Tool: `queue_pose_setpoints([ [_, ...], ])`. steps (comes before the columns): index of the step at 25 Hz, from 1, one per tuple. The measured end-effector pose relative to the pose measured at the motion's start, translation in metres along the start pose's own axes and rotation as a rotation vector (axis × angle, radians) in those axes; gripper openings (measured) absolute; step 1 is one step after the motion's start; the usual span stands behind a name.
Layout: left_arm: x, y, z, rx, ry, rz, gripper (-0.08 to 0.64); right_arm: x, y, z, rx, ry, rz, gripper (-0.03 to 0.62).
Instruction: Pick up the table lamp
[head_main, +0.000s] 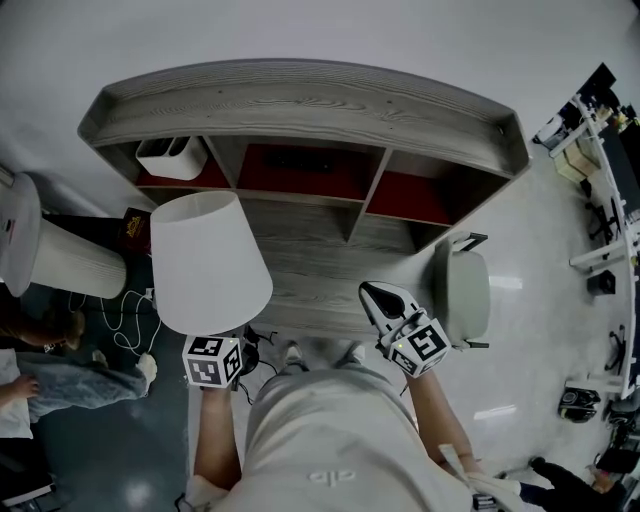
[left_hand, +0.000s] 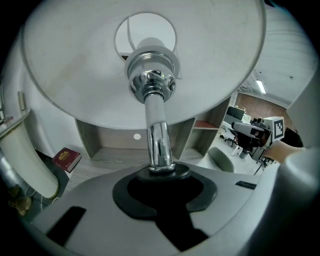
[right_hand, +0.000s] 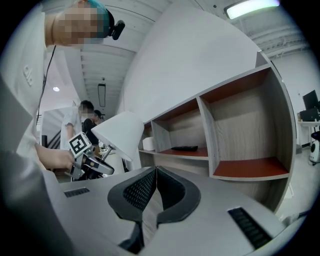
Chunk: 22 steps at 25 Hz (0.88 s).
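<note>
The table lamp has a white cone shade (head_main: 208, 262) and a chrome stem (left_hand: 159, 145). It is lifted in front of the wooden desk, tilted. My left gripper (left_hand: 161, 172) is shut on the lamp's stem just below the shade (left_hand: 75, 65). In the head view its marker cube (head_main: 212, 360) shows under the shade, and the jaws are hidden by the shade. My right gripper (head_main: 378, 293) hangs to the right of the lamp, apart from it, jaws shut with nothing between them (right_hand: 155, 172). The right gripper view shows the shade (right_hand: 120, 132) and the left gripper (right_hand: 92, 165) at its left.
A grey wooden desk with open shelves (head_main: 300, 100) stands ahead; a white box (head_main: 172, 157) sits in its left compartment and a dark flat thing (right_hand: 184, 148) on a shelf. A grey chair (head_main: 462, 290) is at the right, a ribbed white cylinder (head_main: 70, 260) at the left, a red book (left_hand: 66, 158) nearby.
</note>
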<state>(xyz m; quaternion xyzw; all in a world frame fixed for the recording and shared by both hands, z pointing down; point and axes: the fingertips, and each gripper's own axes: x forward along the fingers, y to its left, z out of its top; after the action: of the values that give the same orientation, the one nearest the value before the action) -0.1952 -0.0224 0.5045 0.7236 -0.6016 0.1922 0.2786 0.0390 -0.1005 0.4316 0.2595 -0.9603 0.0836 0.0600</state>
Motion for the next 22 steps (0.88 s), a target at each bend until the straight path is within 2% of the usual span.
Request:
queue_pose_setpoints([
  [22,0.018,-0.012,0.001,0.012,0.008,-0.036,0.101,-0.008,-0.015,-0.016,0.018,0.035,-0.028,0.032],
])
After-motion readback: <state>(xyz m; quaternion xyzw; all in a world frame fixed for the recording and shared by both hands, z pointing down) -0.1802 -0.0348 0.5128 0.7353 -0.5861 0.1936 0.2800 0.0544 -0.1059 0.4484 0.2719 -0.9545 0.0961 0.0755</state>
